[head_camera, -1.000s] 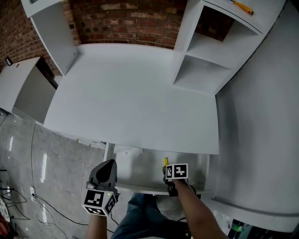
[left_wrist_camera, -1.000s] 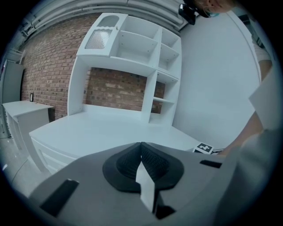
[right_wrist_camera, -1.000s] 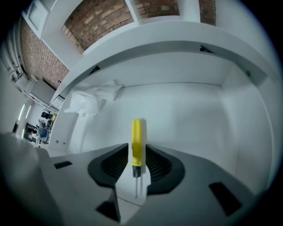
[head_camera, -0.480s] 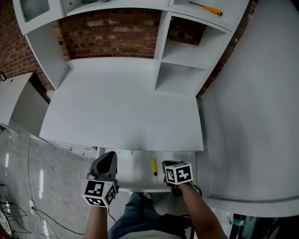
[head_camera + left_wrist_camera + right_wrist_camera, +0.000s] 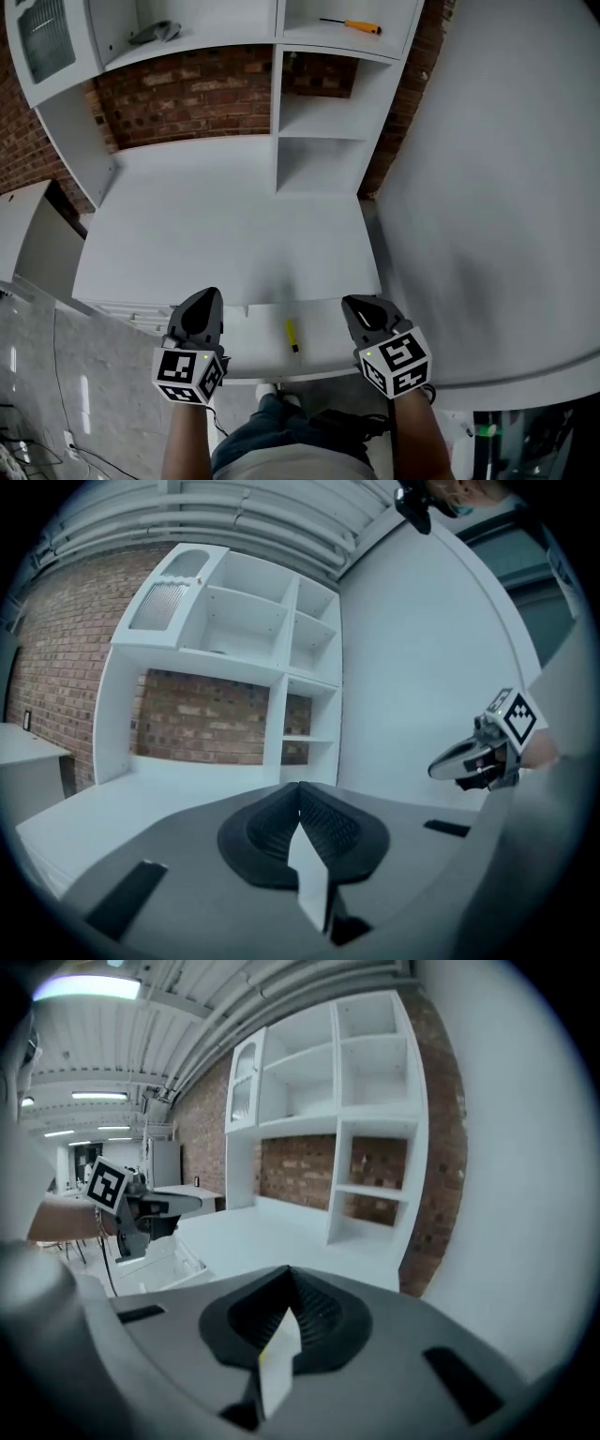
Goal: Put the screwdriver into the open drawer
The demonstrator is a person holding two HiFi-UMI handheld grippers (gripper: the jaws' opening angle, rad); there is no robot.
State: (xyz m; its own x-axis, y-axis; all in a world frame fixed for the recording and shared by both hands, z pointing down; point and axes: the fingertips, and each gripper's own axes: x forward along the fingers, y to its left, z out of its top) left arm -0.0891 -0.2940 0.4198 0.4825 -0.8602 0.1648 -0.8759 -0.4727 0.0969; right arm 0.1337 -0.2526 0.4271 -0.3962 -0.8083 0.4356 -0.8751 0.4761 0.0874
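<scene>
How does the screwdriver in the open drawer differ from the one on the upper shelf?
The drawer screwdriver is yellow; the shelf screwdriver has an orange handle and a dark shaft. The drawer screwdriver lies low, in the open drawer; the shelf screwdriver lies high, on the upper shelf. In the head view the drawer screwdriver runs nearly up-down, the shelf screwdriver nearly sideways. Both lie flat, ungripped.
</scene>
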